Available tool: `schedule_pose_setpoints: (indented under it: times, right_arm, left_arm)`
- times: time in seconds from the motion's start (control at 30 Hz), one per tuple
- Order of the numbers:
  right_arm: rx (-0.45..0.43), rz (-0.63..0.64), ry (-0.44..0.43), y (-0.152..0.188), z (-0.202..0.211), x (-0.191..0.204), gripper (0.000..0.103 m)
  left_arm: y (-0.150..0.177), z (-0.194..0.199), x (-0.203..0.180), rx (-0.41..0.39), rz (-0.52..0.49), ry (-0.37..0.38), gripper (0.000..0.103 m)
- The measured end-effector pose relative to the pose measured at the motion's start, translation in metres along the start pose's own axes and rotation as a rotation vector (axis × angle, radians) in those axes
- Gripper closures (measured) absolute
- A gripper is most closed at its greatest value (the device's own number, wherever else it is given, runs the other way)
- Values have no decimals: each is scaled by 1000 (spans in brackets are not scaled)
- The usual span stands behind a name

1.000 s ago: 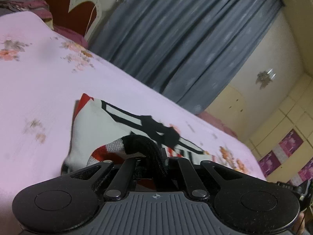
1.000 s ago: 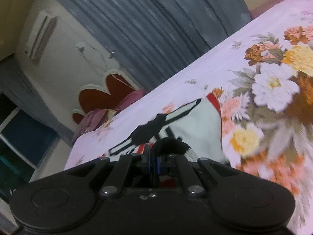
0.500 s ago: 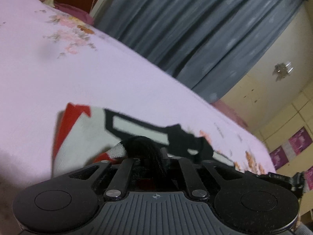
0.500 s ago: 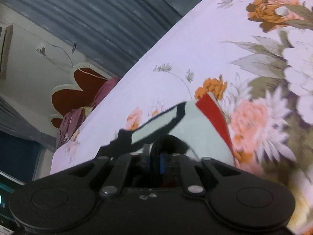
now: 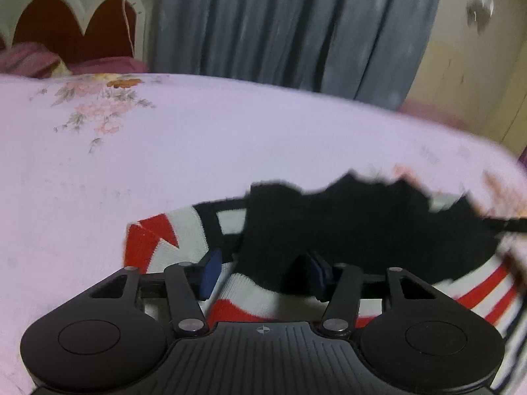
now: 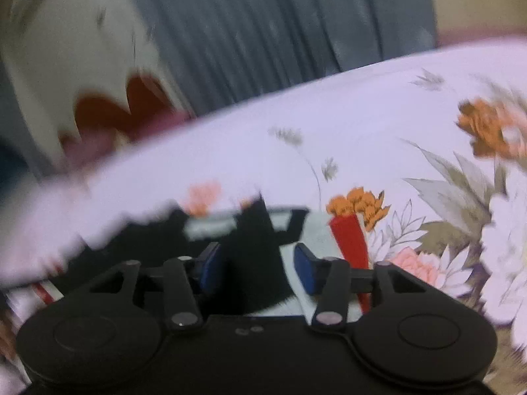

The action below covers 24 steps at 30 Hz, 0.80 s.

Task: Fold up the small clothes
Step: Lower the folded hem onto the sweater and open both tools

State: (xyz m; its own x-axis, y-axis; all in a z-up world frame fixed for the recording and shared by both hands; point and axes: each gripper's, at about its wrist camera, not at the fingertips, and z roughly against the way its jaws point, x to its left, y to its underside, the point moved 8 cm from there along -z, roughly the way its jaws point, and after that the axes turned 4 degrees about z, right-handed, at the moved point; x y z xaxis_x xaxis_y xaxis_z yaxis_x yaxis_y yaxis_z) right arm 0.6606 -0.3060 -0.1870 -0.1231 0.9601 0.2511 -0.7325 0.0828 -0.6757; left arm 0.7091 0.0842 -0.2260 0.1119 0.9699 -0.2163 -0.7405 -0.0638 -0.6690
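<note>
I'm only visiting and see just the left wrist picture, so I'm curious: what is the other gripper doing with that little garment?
Observer: The right gripper has just been opening. Black fabric of the garment lies between its jaws, which stand apart.
Operator: And what's on the bed beside it?
Observer: Large orange and white flowers printed on the sheet, to the right of the garment's red edge.

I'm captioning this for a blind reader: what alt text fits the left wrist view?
The left gripper, jaws just opened, frames a black cuff of a white, red and black garment lying on a pink floral bedsheet. Grey curtains hang behind.
</note>
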Motion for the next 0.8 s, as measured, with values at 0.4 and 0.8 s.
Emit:
schedule_pose_setpoints:
  times: [0.4, 0.8]
  right_arm:
    - [-45, 243, 249, 11, -8, -2, 98]
    - [-70, 287, 81, 17, 4, 89, 62]
  left_arm:
    - [8, 13, 16, -148, -16, -202, 99]
    - [5, 46, -85, -199, -114, 21, 32]
